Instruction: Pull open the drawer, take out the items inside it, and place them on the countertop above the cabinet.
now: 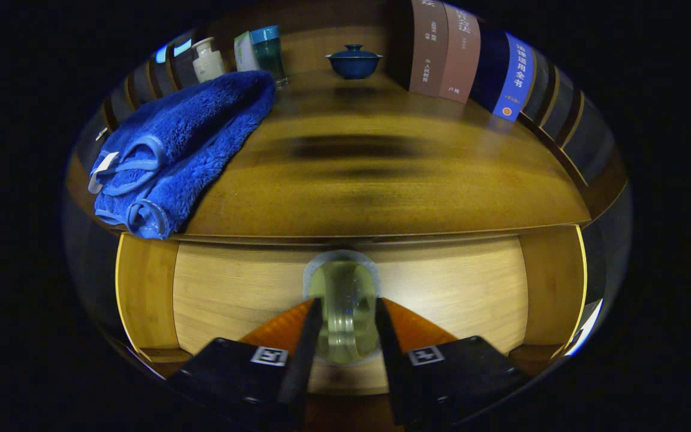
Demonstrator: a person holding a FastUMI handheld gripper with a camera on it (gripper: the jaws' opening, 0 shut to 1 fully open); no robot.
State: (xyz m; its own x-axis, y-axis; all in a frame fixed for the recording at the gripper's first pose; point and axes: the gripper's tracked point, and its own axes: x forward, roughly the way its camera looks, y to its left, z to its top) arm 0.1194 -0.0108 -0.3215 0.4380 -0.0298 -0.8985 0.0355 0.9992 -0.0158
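A clear glass knob (345, 309) is seen on the pale wooden drawer front (453, 288), directly below the front edge of the tabletop (381, 186). The knob is held between the two fingers of the hand-held gripper (345, 327), which are narrowed around it, one finger pressed against each side. The drawer front is framed by darker wooden side panels of the cabinet (141, 288).

On the tabletop, toward the left of the fingers and beyond them, a folded blue towel (183, 147) is laid, with its edge hanging slightly over the front lip; a small white tag is attached to it, and no writing on it can be made out. Behind the towel, a white pump bottle (207, 59) and a teal-capped container (269, 53) are stood near the back wall; their labels cannot be read. A dark blue lidded bowl (353, 61) is placed at the middle back of the tabletop. To the right, upright books (471, 60) are lined up: two with brownish spines and one with a blue spine carrying Chinese characters, too small and distorted to be read with certainty.
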